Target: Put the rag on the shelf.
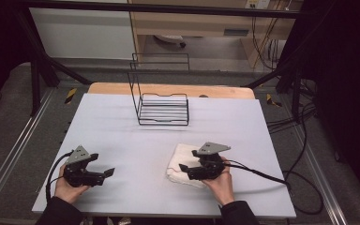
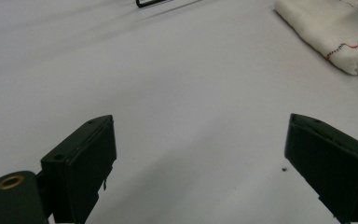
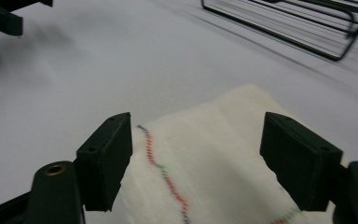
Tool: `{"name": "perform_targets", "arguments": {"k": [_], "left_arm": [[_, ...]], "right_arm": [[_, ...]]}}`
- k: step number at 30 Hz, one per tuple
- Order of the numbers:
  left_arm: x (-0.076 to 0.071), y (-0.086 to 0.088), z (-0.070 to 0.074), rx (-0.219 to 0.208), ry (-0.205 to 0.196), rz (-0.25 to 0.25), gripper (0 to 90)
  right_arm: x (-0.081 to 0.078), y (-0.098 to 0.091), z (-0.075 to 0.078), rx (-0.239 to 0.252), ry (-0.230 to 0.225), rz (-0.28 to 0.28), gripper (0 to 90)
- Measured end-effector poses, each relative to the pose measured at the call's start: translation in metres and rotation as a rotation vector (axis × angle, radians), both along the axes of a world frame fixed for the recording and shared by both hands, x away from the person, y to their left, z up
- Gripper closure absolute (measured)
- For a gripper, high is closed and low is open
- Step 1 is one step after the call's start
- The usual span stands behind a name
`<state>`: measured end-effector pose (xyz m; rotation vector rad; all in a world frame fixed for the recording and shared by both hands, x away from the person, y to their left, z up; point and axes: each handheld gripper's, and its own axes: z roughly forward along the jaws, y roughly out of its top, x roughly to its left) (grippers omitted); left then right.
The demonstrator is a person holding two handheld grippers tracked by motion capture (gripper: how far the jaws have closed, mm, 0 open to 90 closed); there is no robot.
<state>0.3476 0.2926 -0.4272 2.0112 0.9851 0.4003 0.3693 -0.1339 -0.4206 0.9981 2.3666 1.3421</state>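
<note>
Folded white towel (image 1: 183, 165) lies flat on the bench (image 1: 122, 122), near the front edge, toward the right corner. Right gripper (image 3: 196, 154) hangs over it, jaws spread wide with the cloth below and between them, pads not pressing on it. Left gripper (image 2: 200, 154) sits near the front-left corner, jaws spread, nothing between them. Wire rack (image 1: 161, 105) stands toward the back edge, well apart from the towel.

Risks, my read:
- closing from this height likely pinches only the top layer, so the fold opens on lift
- a shallow bite at the stitched edge (image 3: 165, 175) could slip
- dragging the towel would bunch it
</note>
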Motion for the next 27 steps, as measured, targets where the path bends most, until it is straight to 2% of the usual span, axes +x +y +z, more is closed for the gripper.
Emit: {"name": "perform_targets", "arguments": {"k": [1,3,4,5,8,13,22,27], "left_arm": [[0.000,-0.001,0.000,-0.002,-0.002,0.003,8.8],[0.001,-0.003,0.001,-0.002,0.001,0.004,8.8],[0.001,-0.004,0.001,0.003,0.001,0.003,8.7],[0.002,-0.005,0.002,0.003,0.001,0.004,8.7],[0.004,-0.010,0.003,0.000,0.006,-0.001,8.6],[0.009,-0.021,0.008,-0.014,0.010,-0.011,8.5],[0.020,-0.063,0.018,-0.002,0.010,-0.065,7.9],[0.032,-0.089,0.021,0.001,0.019,-0.082,7.9]], "right_arm": [[0.003,-0.013,0.000,0.012,0.008,-0.028,18.0],[0.003,-0.018,0.000,0.015,0.011,-0.038,15.3],[0.007,-0.031,0.000,0.011,0.028,-0.063,11.0],[0.007,-0.031,0.000,0.011,0.028,-0.063,11.0],[0.009,-0.047,-0.002,0.014,0.040,-0.089,7.0],[0.008,-0.068,-0.007,0.006,0.035,-0.111,3.7],[0.011,-0.080,-0.015,-0.007,0.059,-0.162,1.6],[0.010,-0.080,-0.015,-0.018,0.041,-0.160,1.4]]}}
